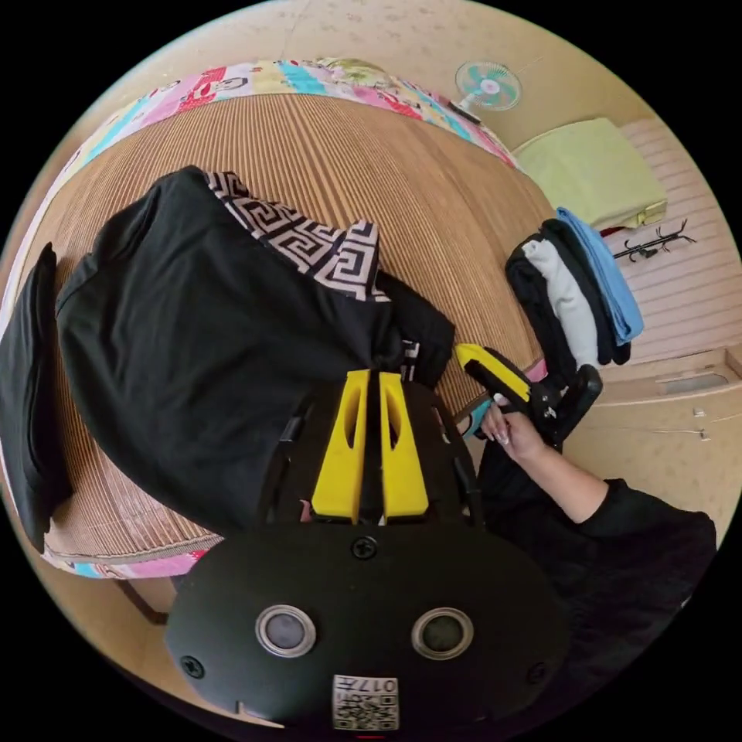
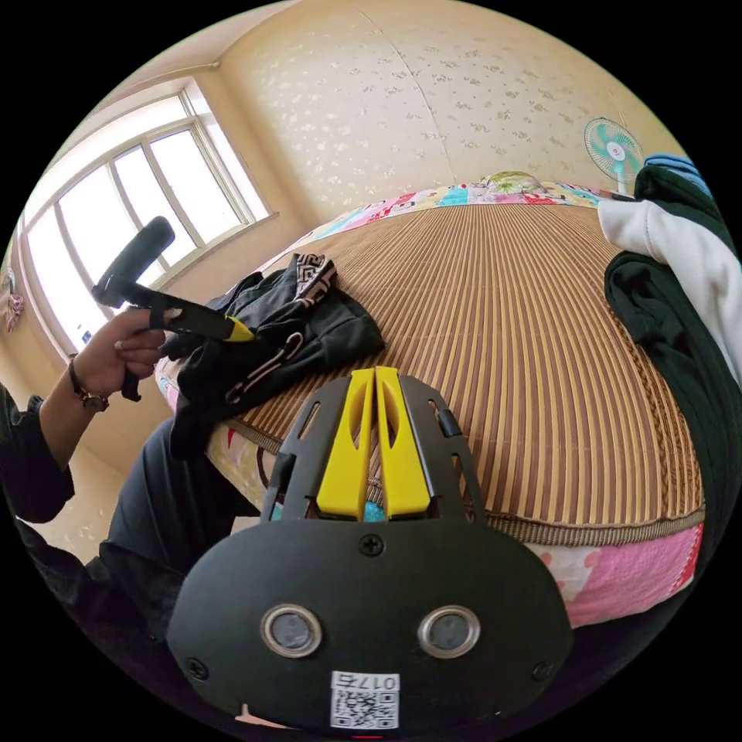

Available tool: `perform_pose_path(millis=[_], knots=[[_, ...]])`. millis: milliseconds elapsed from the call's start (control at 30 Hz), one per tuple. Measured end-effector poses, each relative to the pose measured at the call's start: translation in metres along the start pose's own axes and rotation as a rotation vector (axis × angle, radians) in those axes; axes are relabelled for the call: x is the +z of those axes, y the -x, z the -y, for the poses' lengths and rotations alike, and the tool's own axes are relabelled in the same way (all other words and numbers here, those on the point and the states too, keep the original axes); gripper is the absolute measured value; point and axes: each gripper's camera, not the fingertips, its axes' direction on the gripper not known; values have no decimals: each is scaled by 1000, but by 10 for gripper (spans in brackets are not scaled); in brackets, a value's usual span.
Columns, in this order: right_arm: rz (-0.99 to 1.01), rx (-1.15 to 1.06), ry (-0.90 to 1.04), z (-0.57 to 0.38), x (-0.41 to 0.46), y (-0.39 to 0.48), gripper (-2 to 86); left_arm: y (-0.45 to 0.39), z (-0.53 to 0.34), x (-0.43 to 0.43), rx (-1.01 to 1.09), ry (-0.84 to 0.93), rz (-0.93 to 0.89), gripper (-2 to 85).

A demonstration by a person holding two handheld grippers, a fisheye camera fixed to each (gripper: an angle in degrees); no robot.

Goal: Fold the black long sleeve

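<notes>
The black long sleeve (image 1: pixel 209 340), with a grey key-pattern trim, lies bunched on the striped bamboo mat (image 1: pixel 433 201) near the bed's edge. My left gripper (image 1: pixel 376 376) is shut on a fold of its black cloth at the near edge. In the right gripper view the same garment (image 2: pixel 309 325) sits at the mat's left corner, and the left gripper (image 2: pixel 244 334), held by a hand, pinches it from the side. My right gripper (image 2: pixel 375 373) is shut with nothing in it, over the mat's near edge. It is also seen as the right gripper (image 1: pixel 465 354), just right of the garment.
A stack of folded clothes (image 1: pixel 576 301) in black, white and blue sits at the mat's right end, close to the right gripper as the stack (image 2: pixel 680 263). Another black folded piece (image 1: pixel 31 386) lies at the far left. A fan (image 2: pixel 614 151) stands by the wall.
</notes>
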Motion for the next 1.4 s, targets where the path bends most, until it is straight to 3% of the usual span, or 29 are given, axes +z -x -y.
perform_pose_path(millis=[100, 200, 267, 333, 467, 700, 733, 800, 867, 933, 1000, 1100, 1200, 1300, 1333, 1400], knots=[[52, -8, -24, -2, -10, -13, 3, 33, -52, -87, -95, -343, -176, 18], [103, 23, -37, 2, -17, -28, 2, 82, -129, -138, -351, -505, -92, 24], [125, 32, -43, 4, -22, -35, 2, 112, -177, -144, -561, -505, 3, 42], [138, 33, -48, 7, -28, -43, 3, 134, -224, -143, -677, -514, -38, 81], [146, 32, -53, 13, -38, -52, 3, 135, -245, -145, -660, -585, -45, 87], [158, 45, -65, 23, -60, -72, 4, 179, -193, -103, -680, -431, -16, 112], [166, 50, -66, 24, -65, -76, 4, 186, -189, -87, -713, -360, 1, 101], [182, 60, -68, 26, -71, -83, 4, 182, -202, -86, -767, -389, 66, 53], [194, 68, -66, 27, -79, -90, 4, 170, -216, -93, -679, -466, -64, 19], [203, 70, -52, 29, -91, -96, 5, 145, -241, -116, -474, -746, -442, 4], [283, 64, -20, 33, -103, -103, 5, 120, -250, -147, -283, -873, -549, -1], [628, -2, 2, 49, -125, -113, 6, 73, -256, -217, 73, -979, -517, -3], [817, -38, -72, 70, -159, -114, 7, 21, -245, -280, 451, -1002, -607, -4], [798, -167, -164, 84, -202, -104, 11, -19, -226, -319, 803, -998, -747, -4], [764, -218, -208, 84, -216, -101, 14, -22, -209, -327, 886, -966, -825, -4], [729, -252, -239, 85, -230, -98, 22, -12, -173, -329, 834, -880, -969, -5]])
